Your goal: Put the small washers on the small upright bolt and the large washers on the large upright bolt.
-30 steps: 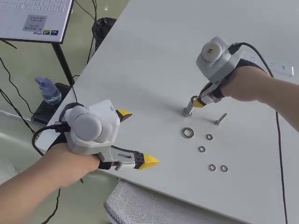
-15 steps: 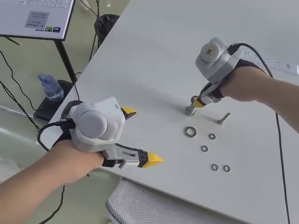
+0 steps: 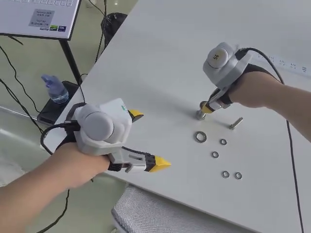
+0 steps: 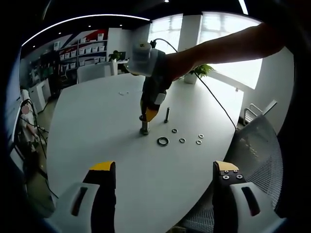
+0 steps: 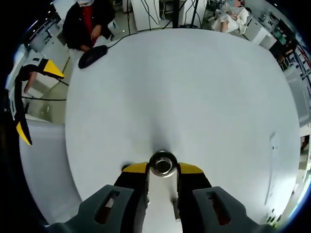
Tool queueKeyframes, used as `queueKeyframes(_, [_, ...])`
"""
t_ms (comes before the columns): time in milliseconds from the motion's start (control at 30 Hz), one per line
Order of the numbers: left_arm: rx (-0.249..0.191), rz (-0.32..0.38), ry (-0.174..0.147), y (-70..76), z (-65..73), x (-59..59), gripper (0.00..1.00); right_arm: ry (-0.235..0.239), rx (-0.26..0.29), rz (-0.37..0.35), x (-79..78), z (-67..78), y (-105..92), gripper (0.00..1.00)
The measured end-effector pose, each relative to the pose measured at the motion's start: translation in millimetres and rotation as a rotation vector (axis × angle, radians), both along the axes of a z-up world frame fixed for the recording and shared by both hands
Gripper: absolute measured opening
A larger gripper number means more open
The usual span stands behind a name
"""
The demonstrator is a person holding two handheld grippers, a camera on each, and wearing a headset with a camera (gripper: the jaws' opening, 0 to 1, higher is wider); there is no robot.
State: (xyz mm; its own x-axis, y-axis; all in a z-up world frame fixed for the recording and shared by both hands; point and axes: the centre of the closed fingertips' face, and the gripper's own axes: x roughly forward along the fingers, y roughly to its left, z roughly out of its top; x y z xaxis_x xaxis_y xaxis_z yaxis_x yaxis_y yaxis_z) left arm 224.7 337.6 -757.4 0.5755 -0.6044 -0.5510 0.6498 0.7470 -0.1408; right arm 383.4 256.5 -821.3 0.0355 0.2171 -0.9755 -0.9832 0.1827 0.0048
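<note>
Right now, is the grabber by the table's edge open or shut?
Open. The left gripper's two yellow-tipped jaws stand wide apart, with bare table between them.

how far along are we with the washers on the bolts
Done: nothing clearly seated yet. In hand: the right gripper is closed on a large washer at the top of the large bolt. Left: the other large washer and four small washers lie loose on the table beside the small bolt, which is bare. The left gripper is open and holds nothing.
</note>
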Motion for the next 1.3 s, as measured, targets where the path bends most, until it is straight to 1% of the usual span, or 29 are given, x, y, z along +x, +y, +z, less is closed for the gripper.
queueKeyframes(100, [-0.002, 0.004, 0.003, 1.4, -0.7, -0.1, 0.81, 0.003, -0.005, 0.003, 5.5, -7.2, 0.7, 0.21])
queueKeyframes(233, [0.002, 0.002, 0.006, 1.9, -2.3, -1.7, 0.81, 0.002, -0.009, 0.008, 6.2, -10.9, 0.7, 0.21])
queueKeyframes(267, [0.000, 0.004, 0.000, 2.1, -1.1, -1.2, 0.80, 0.002, -0.011, 0.007, 7.0, -12.2, 0.9, 0.21])
queueKeyframes(367, [-0.013, 0.008, -0.004, 1.3, 2.6, -0.7, 0.81, 0.004, -0.015, 0.007, 7.6, -13.5, 0.5, 0.21])
queueKeyframes(500, [-0.006, 0.004, -0.013, 1.2, 4.1, 0.5, 0.81, 0.008, -0.016, 0.000, 8.3, -20.7, -1.5, 0.21])
queueKeyframes(567, [-0.008, 0.006, -0.010, 1.2, 3.8, 1.0, 0.81, 0.011, -0.016, -0.008, 10.3, -25.2, -2.1, 0.21])
queueKeyframes(700, [-0.006, 0.007, -0.006, 1.1, 2.7, 1.3, 0.82, 0.015, -0.015, -0.010, 8.0, -30.2, -2.0, 0.22])
queueKeyframes(767, [-0.004, 0.006, -0.004, 0.8, 1.4, 0.9, 0.83, 0.019, -0.018, -0.017, 9.6, -36.4, -3.2, 0.22])
queueKeyframes(900, [0.000, 0.000, -0.002, 0.4, -0.1, -0.6, 0.83, 0.012, -0.016, -0.009, 6.9, -39.1, -1.9, 0.22])
queueKeyframes(1033, [0.004, 0.000, -0.002, 2.6, -1.0, -1.0, 0.83, 0.010, -0.019, -0.013, 9.2, -43.9, -2.9, 0.22])
queueKeyframes(1100, [0.002, 0.003, -0.001, 4.7, -0.9, -0.7, 0.83, 0.010, -0.020, -0.016, 8.7, -42.9, -2.2, 0.22])
queueKeyframes(1167, [0.003, 0.005, -0.002, 6.1, -0.8, -0.5, 0.82, 0.005, -0.023, -0.011, 9.4, -47.3, -1.5, 0.22])
queueKeyframes(1300, [0.002, 0.009, -0.005, 8.0, 0.4, -0.1, 0.82, -0.003, -0.035, -0.005, 10.7, -51.1, 0.4, 0.22])
